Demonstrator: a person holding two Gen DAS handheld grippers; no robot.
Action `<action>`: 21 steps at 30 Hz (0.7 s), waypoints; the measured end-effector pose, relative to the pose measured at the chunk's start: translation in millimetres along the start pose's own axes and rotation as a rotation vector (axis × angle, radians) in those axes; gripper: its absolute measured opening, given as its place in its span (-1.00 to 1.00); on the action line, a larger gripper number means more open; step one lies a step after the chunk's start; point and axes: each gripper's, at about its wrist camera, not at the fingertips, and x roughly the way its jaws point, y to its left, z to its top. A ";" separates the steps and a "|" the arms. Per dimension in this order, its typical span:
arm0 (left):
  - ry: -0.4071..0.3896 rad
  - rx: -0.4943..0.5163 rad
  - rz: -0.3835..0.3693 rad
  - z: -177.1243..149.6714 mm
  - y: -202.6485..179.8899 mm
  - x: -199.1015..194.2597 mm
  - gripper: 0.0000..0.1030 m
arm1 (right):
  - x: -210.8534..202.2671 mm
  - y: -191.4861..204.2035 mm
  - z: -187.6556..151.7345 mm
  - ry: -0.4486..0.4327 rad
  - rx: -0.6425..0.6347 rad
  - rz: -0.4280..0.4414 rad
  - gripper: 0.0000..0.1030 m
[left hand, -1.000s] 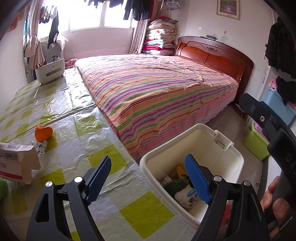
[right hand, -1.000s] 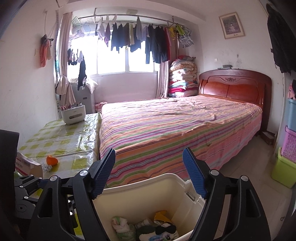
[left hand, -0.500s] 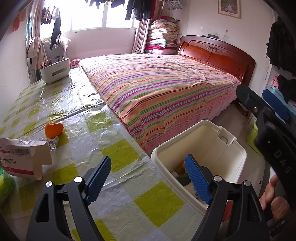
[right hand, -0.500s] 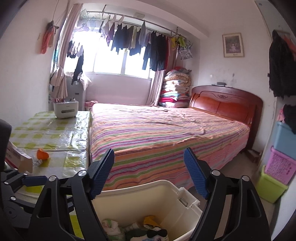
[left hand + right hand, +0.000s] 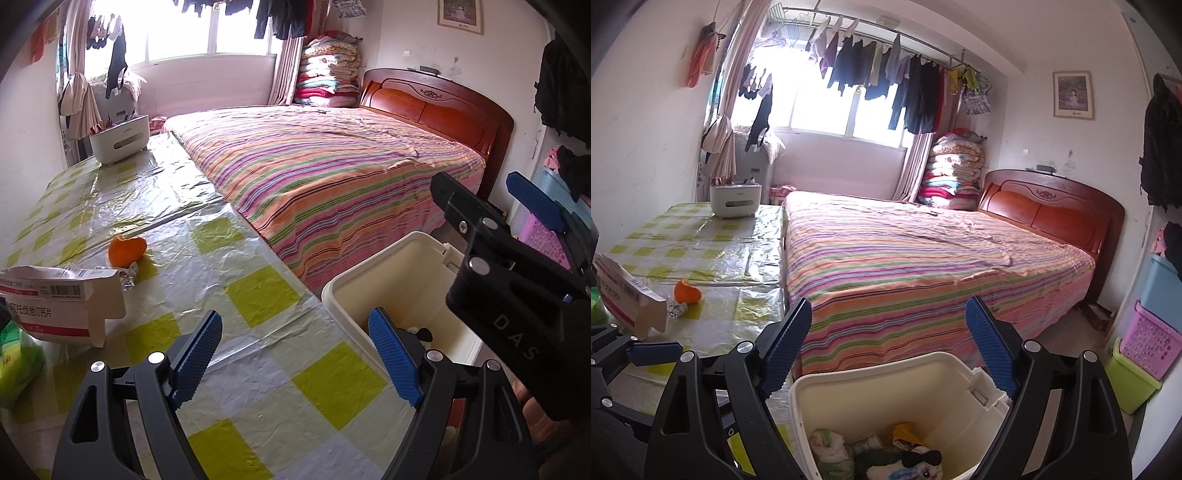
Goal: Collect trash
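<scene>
Jaws of both the left gripper (image 5: 295, 356) and right gripper (image 5: 888, 341) stand apart, empty. Left has swung from the bin (image 5: 886, 373) toward the table (image 5: 258, 291), where orange peel (image 5: 126, 250), foil scrap (image 5: 129, 275) and torn medicine box (image 5: 62, 299) remain uncollected.

"DAS" on right tongs (image 5: 517, 328); perhaps "20mg" on carton (image 5: 62, 299)

The green bag (image 5: 14, 354) is cut off by the left frame edge.

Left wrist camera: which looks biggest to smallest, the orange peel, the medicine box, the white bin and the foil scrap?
1. White bin
2. Medicine box, though it's nearer the camera
3. Orange peel
4. Foil scrap
</scene>
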 end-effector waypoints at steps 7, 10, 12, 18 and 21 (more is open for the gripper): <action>0.003 -0.006 0.008 -3.3 6.3 -4.6 0.54 | -1.2 4.1 -0.1 -0.001 -0.010 0.006 0.63; 0.006 -0.007 0.010 -5.0 8.4 -5.4 0.54 | -0.9 5.9 0.2 0.002 -0.013 0.010 0.63; 0.008 -0.006 0.011 -6.0 9.5 -6.0 0.54 | -1.3 7.8 0.1 0.003 -0.017 0.013 0.63; 0.009 -0.002 0.015 -8.4 11.8 -8.5 0.54 | -1.6 8.8 -1.2 0.009 -0.025 0.021 0.63; 0.009 -0.004 0.017 -8.5 12.9 -9.1 0.54 | -0.5 10.4 -2.0 0.016 -0.029 0.026 0.63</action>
